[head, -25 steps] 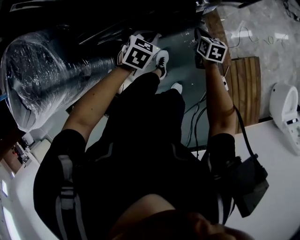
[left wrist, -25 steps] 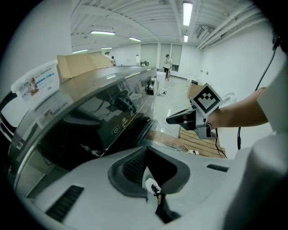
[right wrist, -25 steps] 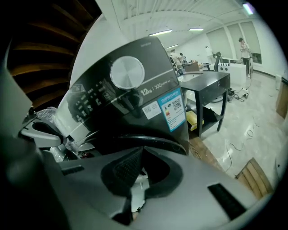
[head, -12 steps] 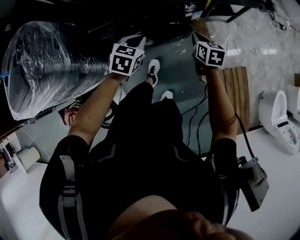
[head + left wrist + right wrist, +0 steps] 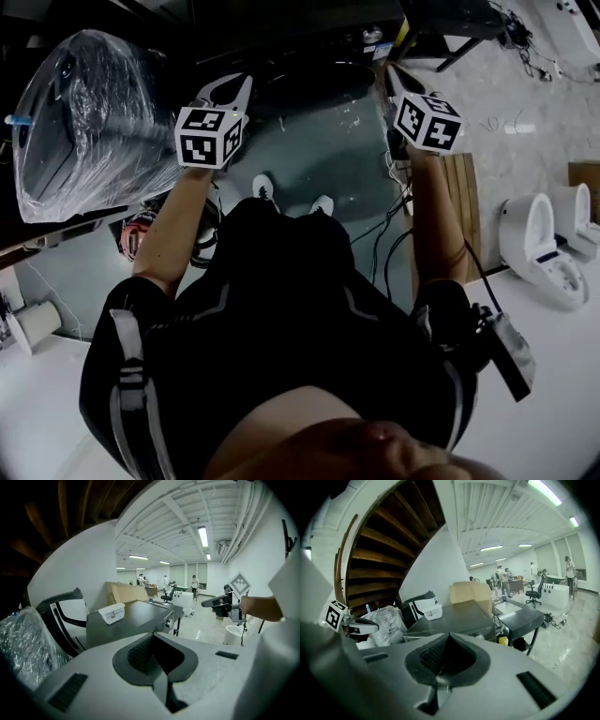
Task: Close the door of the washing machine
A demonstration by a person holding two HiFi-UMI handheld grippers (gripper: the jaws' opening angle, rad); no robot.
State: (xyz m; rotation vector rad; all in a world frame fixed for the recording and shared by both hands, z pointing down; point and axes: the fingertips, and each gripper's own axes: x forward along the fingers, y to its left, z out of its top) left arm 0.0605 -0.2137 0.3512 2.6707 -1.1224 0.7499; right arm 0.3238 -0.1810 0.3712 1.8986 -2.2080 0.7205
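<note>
Both left gripper and right gripper face washing machine ahead, untouched.

Plastic-wrapped unit lies L of washing machine; small box on machine top, cardboard box behind it. Wooden boards on floor R of person's shoes, toilets further R.

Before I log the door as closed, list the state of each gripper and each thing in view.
left gripper: shut, empty, held in the air.
right gripper: shut, empty, held in the air.
washing machine: top visible; door state cannot be told.
wrapped appliance: covered in clear plastic.
</note>
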